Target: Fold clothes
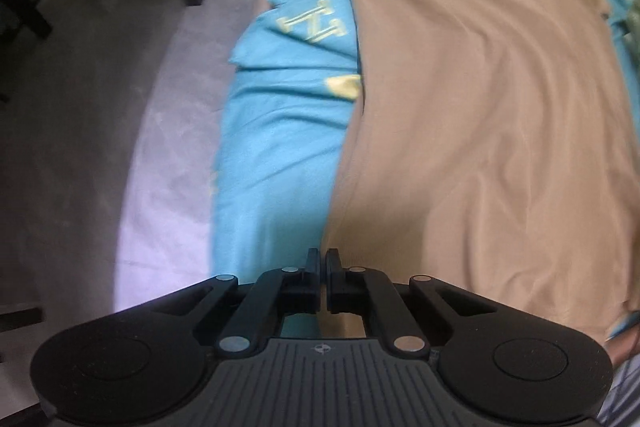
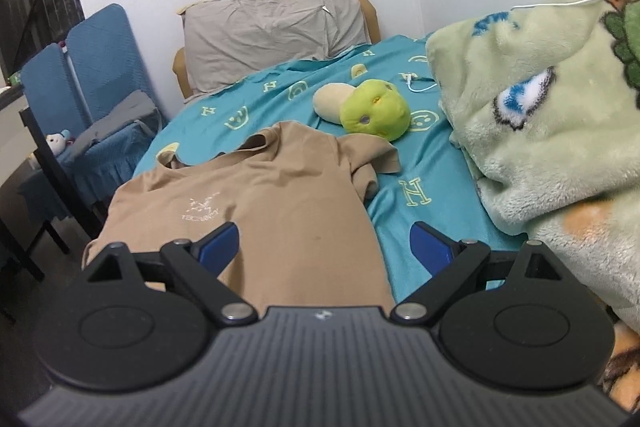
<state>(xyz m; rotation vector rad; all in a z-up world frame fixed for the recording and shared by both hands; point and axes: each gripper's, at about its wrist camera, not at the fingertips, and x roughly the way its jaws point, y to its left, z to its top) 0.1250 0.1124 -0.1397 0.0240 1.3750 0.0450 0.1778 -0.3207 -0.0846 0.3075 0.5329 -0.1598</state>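
1. The tan T-shirt [image 2: 256, 211] lies spread flat, chest logo up, on the teal bedsheet [image 2: 432, 211], collar toward the grey pillow [image 2: 272, 35] at 12 o'clock in the right wrist view
2. The left gripper [image 1: 323, 259] has its jaws pressed nearly together at the shirt's near left edge; whether cloth is pinched between them I cannot tell
3. The right gripper [image 2: 324, 243] has its jaws spread wide, the blue fingers [image 2: 220, 241] over the shirt's lower part and gripping nothing
4. In the left wrist view the shirt's left side edge runs from 6 o'clock up toward 12, a strip of bare sheet beside it, then the bed edge and grey floor [image 1: 100, 131] at 9 o'clock
5. At 3 o'clock in the right wrist view a fleece blanket [image 2: 552, 115] is heaped, with open sheet between it and the shirt
6. A green plush toy [image 2: 374, 109] sits just beyond the right sleeve [image 2: 372, 155] at 1 o'clock
7. Blue-covered chairs [image 2: 92, 75] stand off the bed at 10 o'clock
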